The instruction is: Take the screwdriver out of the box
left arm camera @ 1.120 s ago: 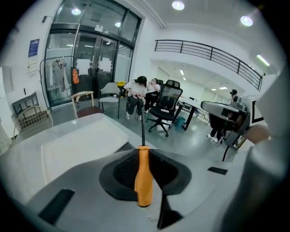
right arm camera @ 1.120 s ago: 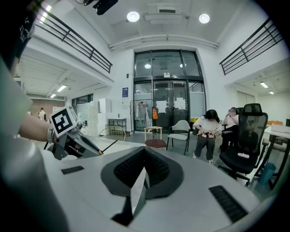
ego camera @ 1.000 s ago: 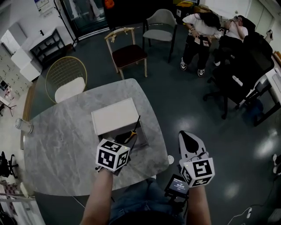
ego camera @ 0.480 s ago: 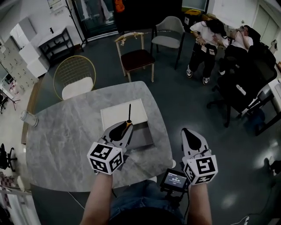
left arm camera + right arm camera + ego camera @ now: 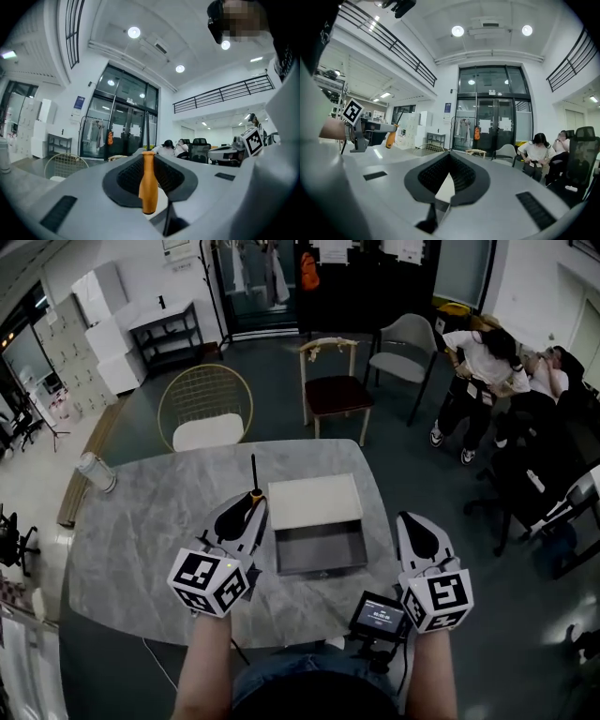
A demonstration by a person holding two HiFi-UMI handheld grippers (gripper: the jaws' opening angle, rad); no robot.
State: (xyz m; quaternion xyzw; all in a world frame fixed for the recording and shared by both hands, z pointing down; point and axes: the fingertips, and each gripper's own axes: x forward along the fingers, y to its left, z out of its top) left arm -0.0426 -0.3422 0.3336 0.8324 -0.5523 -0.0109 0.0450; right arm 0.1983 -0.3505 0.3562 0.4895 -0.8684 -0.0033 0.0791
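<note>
A person stands at a grey marbled surface (image 5: 141,521), seen from above, with a hand-held gripper in each hand. The left hand-held gripper (image 5: 246,512) is clamped on the orange handle of a screwdriver (image 5: 148,180). The dark shaft points away from the person. The tool is outside the box (image 5: 319,566), held over the surface just to the box's left. The box is a shallow grey tray, open and empty, with a white lid (image 5: 314,501) touching its far side. The right hand-held gripper (image 5: 411,526) hovers off the surface's right edge, beside the box, its jaws closed together with nothing between them.
</note>
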